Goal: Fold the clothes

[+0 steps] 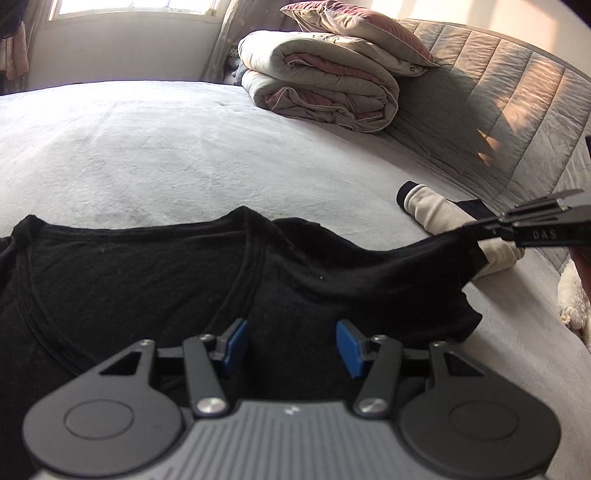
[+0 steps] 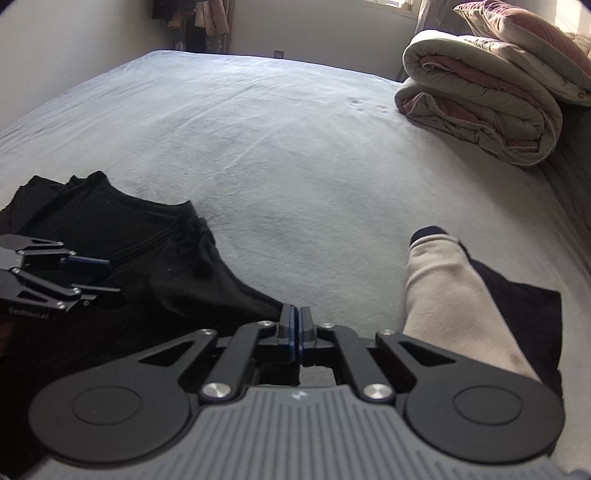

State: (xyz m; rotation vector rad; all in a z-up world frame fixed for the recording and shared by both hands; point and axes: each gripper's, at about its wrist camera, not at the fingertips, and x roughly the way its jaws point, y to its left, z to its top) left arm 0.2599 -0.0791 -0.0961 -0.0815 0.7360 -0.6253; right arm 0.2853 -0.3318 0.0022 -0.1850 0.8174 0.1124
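A black T-shirt (image 1: 147, 280) lies spread on the pale grey bed (image 1: 184, 147), neckline toward the far side. My left gripper (image 1: 291, 345) hovers open over the shirt's chest, blue pads (image 1: 236, 341) apart with nothing clamped between them. In the right wrist view the left gripper (image 2: 99, 278) comes in from the left edge above the shirt (image 2: 129, 251). My right gripper (image 2: 296, 321) is shut on the tip of the shirt's sleeve (image 2: 258, 302). From the left wrist view the right gripper (image 1: 476, 227) holds that sleeve (image 1: 424, 258) lifted and stretched to the right.
A beige and navy garment (image 2: 443, 291) lies on the bed to the right of the shirt. A folded duvet (image 1: 317, 92) with a pillow (image 1: 362, 26) on top sits at the far right, against the quilted headboard (image 1: 517, 110). Something white and fluffy (image 1: 572, 302) shows past the bed's right edge.
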